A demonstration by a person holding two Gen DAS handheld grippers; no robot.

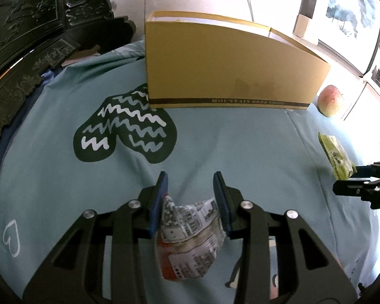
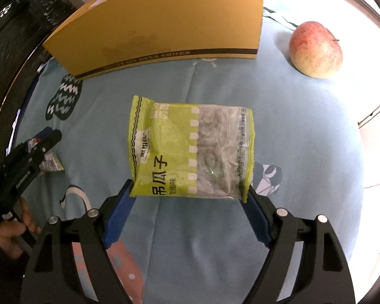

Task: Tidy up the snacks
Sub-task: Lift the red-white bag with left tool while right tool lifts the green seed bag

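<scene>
An orange and white snack packet with printed labels is pinched between the blue pads of my left gripper, low over the teal cloth. In the right wrist view this left gripper and its packet show at the left edge. A green snack packet with a clear window sits with its near corners between the pads of my right gripper, which press on both edges. The left wrist view shows that green packet and the right gripper at the right edge. A yellow cardboard box stands open-topped behind.
A red-yellow apple rests on the cloth right of the box. Dark carved furniture borders the left side. A person's hand holds the left gripper's handle. Framed pictures lean against the wall at the far right.
</scene>
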